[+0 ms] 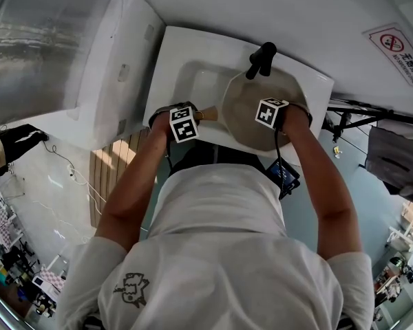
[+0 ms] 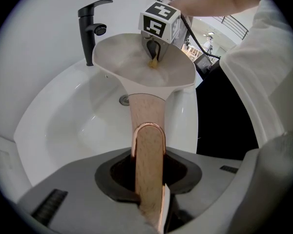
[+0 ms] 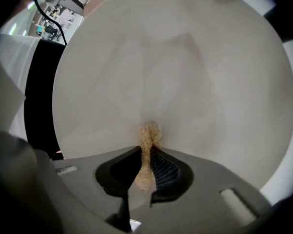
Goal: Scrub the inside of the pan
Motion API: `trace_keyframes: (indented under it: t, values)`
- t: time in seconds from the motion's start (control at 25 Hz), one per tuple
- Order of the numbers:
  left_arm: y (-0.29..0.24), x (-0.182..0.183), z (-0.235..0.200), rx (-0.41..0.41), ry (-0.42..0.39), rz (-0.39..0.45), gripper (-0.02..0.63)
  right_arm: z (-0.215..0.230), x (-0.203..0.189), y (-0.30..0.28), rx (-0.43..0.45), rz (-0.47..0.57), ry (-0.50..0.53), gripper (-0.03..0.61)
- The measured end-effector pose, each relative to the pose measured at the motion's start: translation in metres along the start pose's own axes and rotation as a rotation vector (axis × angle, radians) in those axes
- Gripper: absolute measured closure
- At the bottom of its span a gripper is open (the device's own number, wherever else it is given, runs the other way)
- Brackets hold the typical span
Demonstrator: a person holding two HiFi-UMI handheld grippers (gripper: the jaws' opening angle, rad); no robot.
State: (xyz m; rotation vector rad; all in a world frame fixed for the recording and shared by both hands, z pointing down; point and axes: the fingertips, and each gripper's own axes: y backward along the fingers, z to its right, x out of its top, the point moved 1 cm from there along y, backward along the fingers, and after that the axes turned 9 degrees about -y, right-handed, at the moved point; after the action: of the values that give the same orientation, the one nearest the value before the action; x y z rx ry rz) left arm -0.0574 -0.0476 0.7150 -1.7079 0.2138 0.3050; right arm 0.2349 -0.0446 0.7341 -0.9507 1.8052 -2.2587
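Note:
A beige pan [image 1: 244, 108] is held tilted over the white sink [image 1: 182, 64]. My left gripper [image 2: 149, 199] is shut on its wooden handle [image 2: 147, 145], which runs straight out from between the jaws to the pan [image 2: 127, 62]. My right gripper [image 3: 145, 174] is shut on a small tan scrubber [image 3: 147, 143] whose tip presses against the pan's pale inner surface [image 3: 185, 72]. In the left gripper view the right gripper [image 2: 155, 57] reaches down into the pan with the scrubber [image 2: 154, 62] on the pan's floor. The head view shows the left gripper [image 1: 191, 119] and the right gripper [image 1: 267, 107] side by side.
A black faucet [image 2: 90, 28] stands behind the pan at the basin's back edge. The drain [image 2: 124, 100] lies under the pan. The person's body stands close against the sink's front. A white cabinet [image 1: 117, 67] is left of the sink.

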Motion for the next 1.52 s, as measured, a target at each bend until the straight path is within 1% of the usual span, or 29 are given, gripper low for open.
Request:
trace_keyframes:
  t: [0.16,0.28,0.4,0.52,0.64,0.72,0.92,1.08,1.28,1.4,1.52]
  values:
    - [0.000,0.000,0.000,0.002,0.001,0.001,0.500,0.032,0.008,0.009,-0.175,0.034,-0.002,0.520]
    - [0.000,0.000,0.000,0.005,0.003,0.000,0.500,0.049,0.022,0.016,-0.277,0.093,0.001,0.520]
    - [0.000,0.000,0.000,0.009,0.003,-0.001,0.500,0.060,0.044,0.027,-0.335,0.206,0.012,0.517]
    - [0.000,-0.001,-0.001,0.020,0.010,-0.001,0.497,0.061,0.068,0.039,-0.348,0.323,0.021,0.516]
    - [-0.001,-0.001,-0.001,0.027,0.015,-0.001,0.495,0.051,0.088,0.048,-0.326,0.437,0.039,0.517]
    - [-0.001,-0.001,-0.001,0.026,0.018,0.002,0.494,0.043,0.099,0.051,-0.312,0.485,0.052,0.517]
    - [-0.002,0.000,-0.001,0.022,0.022,0.001,0.492,0.014,0.114,0.054,-0.247,0.554,0.091,0.517]
    - [-0.003,-0.001,-0.001,0.022,0.025,-0.001,0.492,-0.014,0.121,0.052,-0.185,0.588,0.130,0.517]
    - [-0.003,-0.001,-0.001,0.021,0.025,-0.001,0.492,-0.060,0.116,0.044,-0.049,0.585,0.200,0.517]
    - [-0.004,-0.002,-0.001,0.019,0.025,0.000,0.492,-0.080,0.104,0.037,0.021,0.542,0.243,0.518]
    - [-0.004,-0.002,-0.002,0.017,0.023,-0.001,0.492,-0.097,0.082,0.029,0.113,0.471,0.292,0.520]
